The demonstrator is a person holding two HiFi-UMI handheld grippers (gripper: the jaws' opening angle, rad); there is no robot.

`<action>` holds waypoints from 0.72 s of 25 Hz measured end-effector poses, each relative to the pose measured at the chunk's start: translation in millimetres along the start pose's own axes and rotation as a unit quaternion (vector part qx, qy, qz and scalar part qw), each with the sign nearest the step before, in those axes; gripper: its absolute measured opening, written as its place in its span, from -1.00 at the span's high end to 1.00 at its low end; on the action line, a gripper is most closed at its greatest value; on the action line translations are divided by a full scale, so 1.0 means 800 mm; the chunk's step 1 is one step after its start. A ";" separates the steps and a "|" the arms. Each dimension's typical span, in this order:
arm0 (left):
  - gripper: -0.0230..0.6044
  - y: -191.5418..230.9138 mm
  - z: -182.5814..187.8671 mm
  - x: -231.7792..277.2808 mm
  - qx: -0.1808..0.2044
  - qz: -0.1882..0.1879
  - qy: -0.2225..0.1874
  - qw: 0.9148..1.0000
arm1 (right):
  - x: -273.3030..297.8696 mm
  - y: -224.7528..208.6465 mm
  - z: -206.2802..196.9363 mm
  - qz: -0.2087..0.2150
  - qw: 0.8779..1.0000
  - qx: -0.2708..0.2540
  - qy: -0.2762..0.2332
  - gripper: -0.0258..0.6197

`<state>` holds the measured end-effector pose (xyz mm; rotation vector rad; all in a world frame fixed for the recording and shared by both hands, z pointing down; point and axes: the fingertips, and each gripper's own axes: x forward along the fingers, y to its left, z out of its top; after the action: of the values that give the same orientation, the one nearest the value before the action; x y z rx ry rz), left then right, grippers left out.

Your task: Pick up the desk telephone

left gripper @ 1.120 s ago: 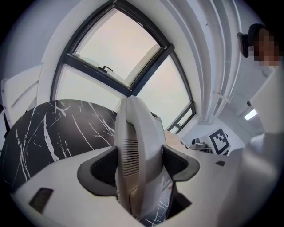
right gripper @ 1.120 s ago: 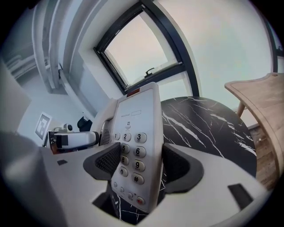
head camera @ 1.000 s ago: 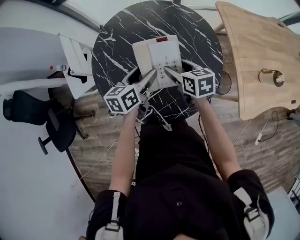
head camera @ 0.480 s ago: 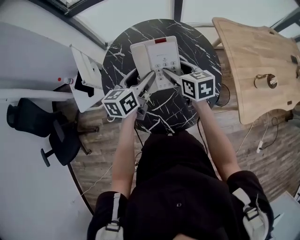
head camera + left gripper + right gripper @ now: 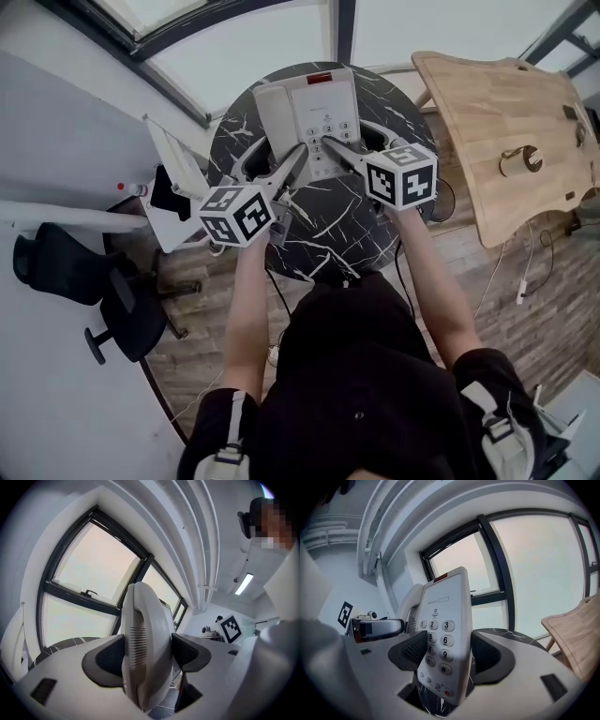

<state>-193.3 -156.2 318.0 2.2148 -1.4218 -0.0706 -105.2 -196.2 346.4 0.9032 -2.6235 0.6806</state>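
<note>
Left gripper (image 5: pixel 286 161) and right gripper (image 5: pixel 342 148) hold the telephone (image 5: pixel 314 105) over the bench (image 5: pixel 323 230).
Head view: the white phone sits between both grippers, above the round black top. Left gripper view: its fingers (image 5: pixel 107 660) stand wide, pressed on the handset (image 5: pixel 143 644). Right gripper view: its fingers (image 5: pixel 490 656) clamp the keypad (image 5: pixel 440 641) body, which is tilted upright.
</note>
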 end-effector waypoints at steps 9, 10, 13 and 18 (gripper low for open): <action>-0.13 0.004 0.035 -0.013 0.033 -0.018 -0.008 0.999 | 0.002 0.023 0.030 -0.012 0.999 -0.010 -0.034 -0.07; -0.13 0.005 0.038 -0.016 0.035 -0.019 -0.010 0.999 | 0.003 0.026 0.033 -0.012 0.999 -0.012 -0.037 -0.07; -0.13 0.006 0.045 -0.024 0.041 -0.021 -0.014 0.999 | 0.003 0.035 0.039 -0.013 0.999 -0.018 -0.047 -0.07; -0.12 0.005 0.052 -0.030 0.054 -0.022 -0.016 0.998 | 0.002 0.043 0.045 -0.016 0.998 -0.027 -0.057 -0.06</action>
<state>-219.9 -153.0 278.2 2.3430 -1.4247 -0.0455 -131.9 -191.7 304.6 0.9941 -2.7056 0.5640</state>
